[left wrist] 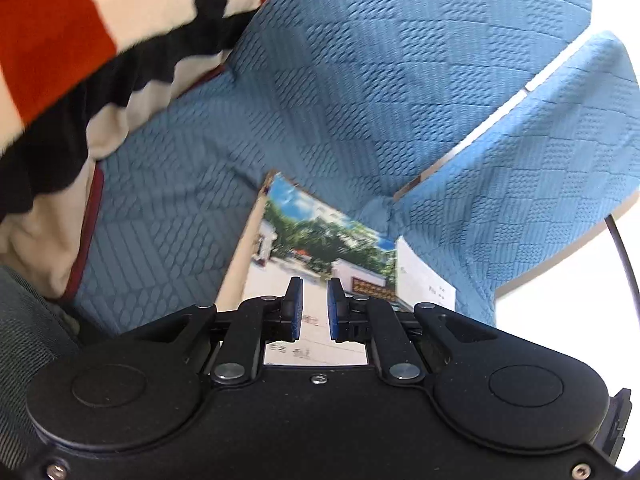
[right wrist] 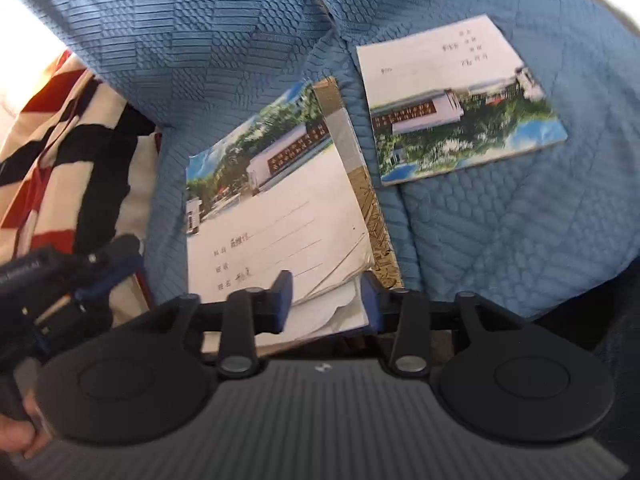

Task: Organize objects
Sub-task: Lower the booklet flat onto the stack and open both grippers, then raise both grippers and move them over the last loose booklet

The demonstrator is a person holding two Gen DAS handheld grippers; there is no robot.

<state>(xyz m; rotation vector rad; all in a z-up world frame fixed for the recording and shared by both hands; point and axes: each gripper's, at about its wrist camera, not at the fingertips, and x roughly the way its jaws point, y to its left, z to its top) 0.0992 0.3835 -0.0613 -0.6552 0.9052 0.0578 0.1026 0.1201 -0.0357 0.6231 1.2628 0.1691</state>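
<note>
Two notebooks with a photo of a building and trees on the cover lie on the blue quilted sofa cushion [right wrist: 500,240]. The near notebook [right wrist: 276,216], pages curling, sits between the right gripper [right wrist: 326,300]'s part-open jaws, not pinched. The other notebook [right wrist: 460,100] lies farther right. Left gripper [left wrist: 315,308] is slightly open, holding nothing.

Near notebook [right wrist: 276,216]: lies on the sofa seat [right wrist: 480,240], on top of a second book [right wrist: 372,200] | far notebook [right wrist: 460,100]: to your right and behind it, apart | blanket [right wrist: 60,140]: to your left | back cushions [right wrist: 180,40]: behind both.
</note>
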